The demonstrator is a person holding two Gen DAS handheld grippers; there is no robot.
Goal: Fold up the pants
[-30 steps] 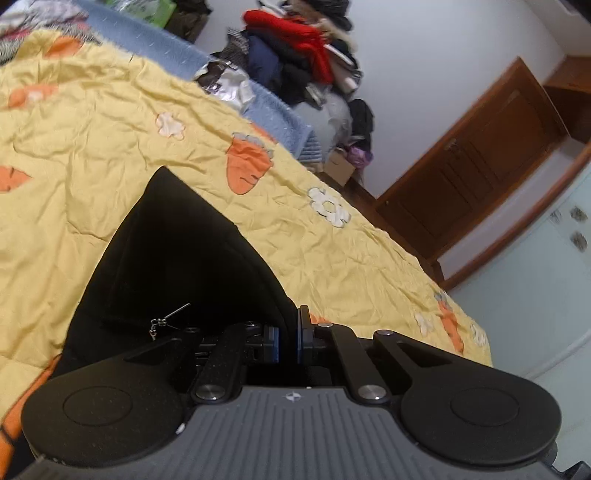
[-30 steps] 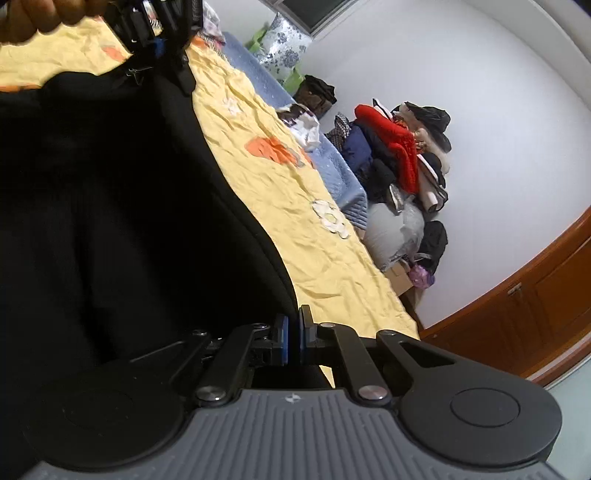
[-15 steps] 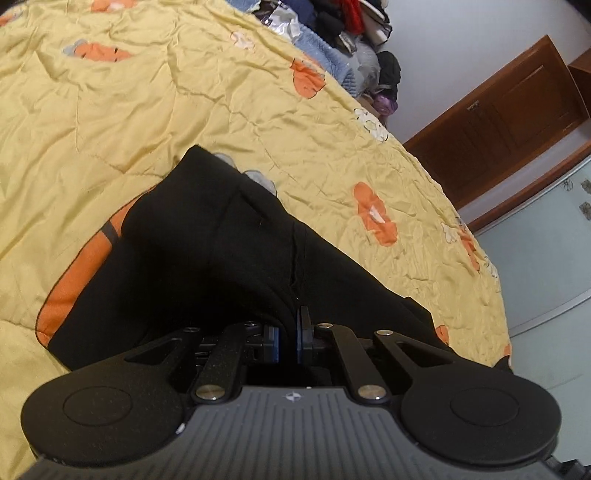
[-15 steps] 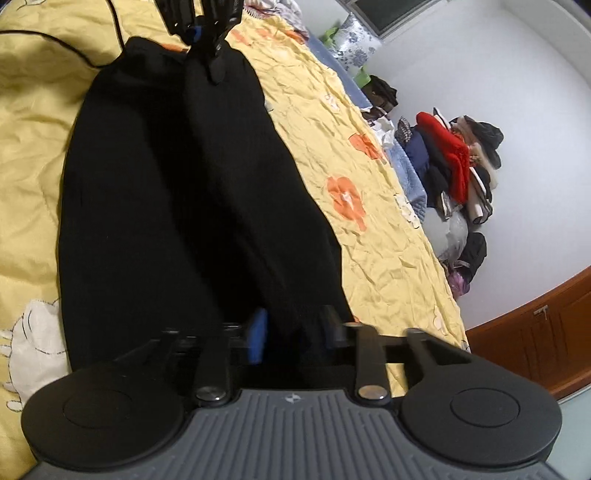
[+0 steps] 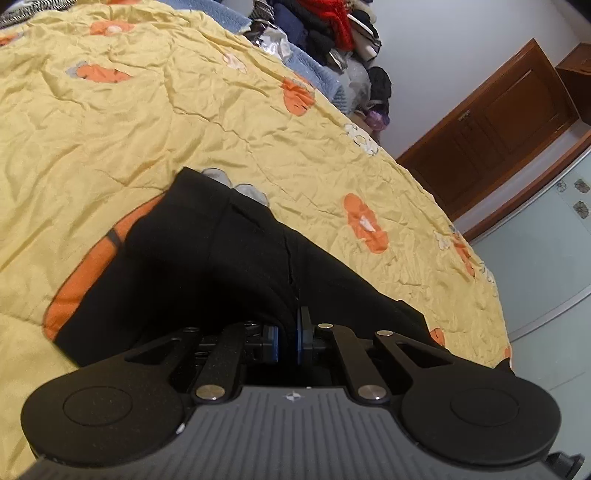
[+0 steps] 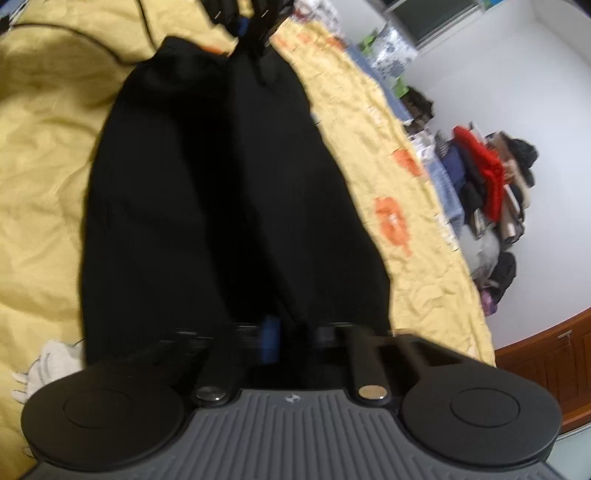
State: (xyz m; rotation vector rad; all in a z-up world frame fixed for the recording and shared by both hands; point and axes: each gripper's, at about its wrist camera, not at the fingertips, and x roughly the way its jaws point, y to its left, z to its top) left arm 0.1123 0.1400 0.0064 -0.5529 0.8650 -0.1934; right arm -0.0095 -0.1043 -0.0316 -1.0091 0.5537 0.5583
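Black pants (image 5: 207, 258) lie folded lengthwise on a yellow bedspread (image 5: 110, 122). My left gripper (image 5: 287, 338) is shut on a fold of the pants fabric at one end, low over the bed. In the right wrist view the pants (image 6: 207, 206) stretch away from me, and my left gripper (image 6: 251, 26) shows at their far end. My right gripper (image 6: 291, 339) is at the near end, blurred, with its jaws apart around the fabric edge.
The bedspread (image 6: 37, 184) has orange carrot and white flower prints. A pile of clothes (image 5: 332, 26) sits beyond the bed's far edge (image 6: 484, 177). A brown wooden cabinet (image 5: 491, 122) stands against the wall. The bed's edge drops off at the right.
The pants were hanging between both grippers and now lie on the bed. My right gripper opened from shut. Both grippers lowered towards the bedspread.
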